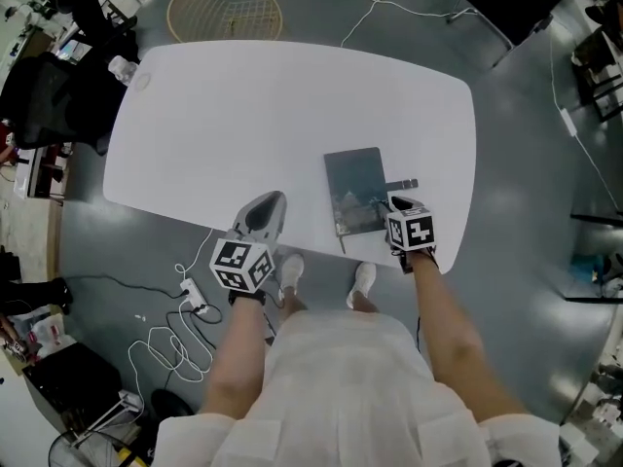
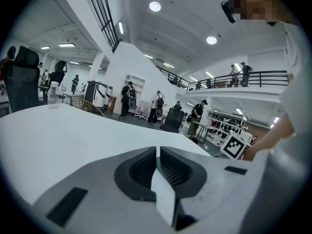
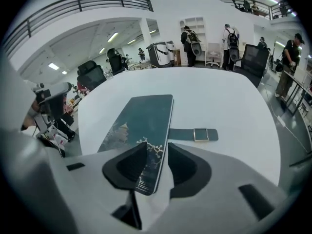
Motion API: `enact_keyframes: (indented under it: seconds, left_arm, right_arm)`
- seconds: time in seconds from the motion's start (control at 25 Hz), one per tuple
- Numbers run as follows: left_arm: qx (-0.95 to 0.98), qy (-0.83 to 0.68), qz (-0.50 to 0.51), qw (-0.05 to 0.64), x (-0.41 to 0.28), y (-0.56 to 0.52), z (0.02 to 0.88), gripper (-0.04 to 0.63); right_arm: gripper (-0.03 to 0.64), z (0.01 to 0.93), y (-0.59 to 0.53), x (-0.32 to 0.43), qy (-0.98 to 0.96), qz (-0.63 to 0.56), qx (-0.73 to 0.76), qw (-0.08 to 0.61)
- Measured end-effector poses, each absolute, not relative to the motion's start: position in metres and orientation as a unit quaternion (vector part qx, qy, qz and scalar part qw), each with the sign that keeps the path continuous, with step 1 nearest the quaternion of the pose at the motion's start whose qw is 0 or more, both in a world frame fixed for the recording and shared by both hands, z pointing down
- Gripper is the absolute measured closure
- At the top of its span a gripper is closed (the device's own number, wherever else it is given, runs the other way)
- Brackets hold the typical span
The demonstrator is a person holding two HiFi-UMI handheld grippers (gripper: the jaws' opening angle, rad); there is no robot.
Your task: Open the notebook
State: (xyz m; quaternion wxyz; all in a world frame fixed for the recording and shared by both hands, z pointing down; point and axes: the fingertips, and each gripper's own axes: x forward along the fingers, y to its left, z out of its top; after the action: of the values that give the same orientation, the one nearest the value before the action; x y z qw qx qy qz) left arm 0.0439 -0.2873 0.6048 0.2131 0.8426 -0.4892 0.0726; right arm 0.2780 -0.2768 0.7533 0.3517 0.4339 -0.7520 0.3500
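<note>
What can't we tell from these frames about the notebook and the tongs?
- Right gripper view: whether the right tongs touch the notebook; its near corner sits between the spread jaws.
- Head view: that corner is hidden under the tongs' marker cube.
- Left gripper view: notebook out of frame; the left tongs' shut jaws fill the foreground.
- Head view: bottle label too small.
</note>
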Motion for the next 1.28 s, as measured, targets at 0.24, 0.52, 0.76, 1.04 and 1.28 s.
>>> enact_keyframes:
  seconds: [0.24, 0.52, 0.76, 1.04, 1.28]
  left_arm:
    - [0.843, -0.487, 0.07, 0.215, 0.051, -0.288, 0.601, 0.571]
    - [0.845, -0.485, 0.069, 0.213, 0.048, -0.288, 0.604, 0.571]
    - [0.846, -0.485, 0.069, 0.212, 0.05, -0.285, 0.604, 0.571]
    - [0.848, -0.484, 0.059, 0.208, 0.046, -0.29, 0.594, 0.571]
    - [0.854, -0.48, 0.053, 0.193, 0.046, -0.293, 0.58, 0.571]
  right_arm:
    - [0.489, 0.751, -0.277, 0.286, -0.744, 0.352, 0.432, 0.368]
    - [0.505, 0.756, -0.275, 0.28, -0.743, 0.365, 0.424, 0.367]
    - [0.506, 0.755, -0.274, 0.282, -0.741, 0.366, 0.423, 0.371]
    - [0.528, 0.741, -0.276, 0.281, -0.746, 0.358, 0.431, 0.36]
    - [0.531, 0.715, -0.275, 0.274, -0.76, 0.339, 0.437, 0.342]
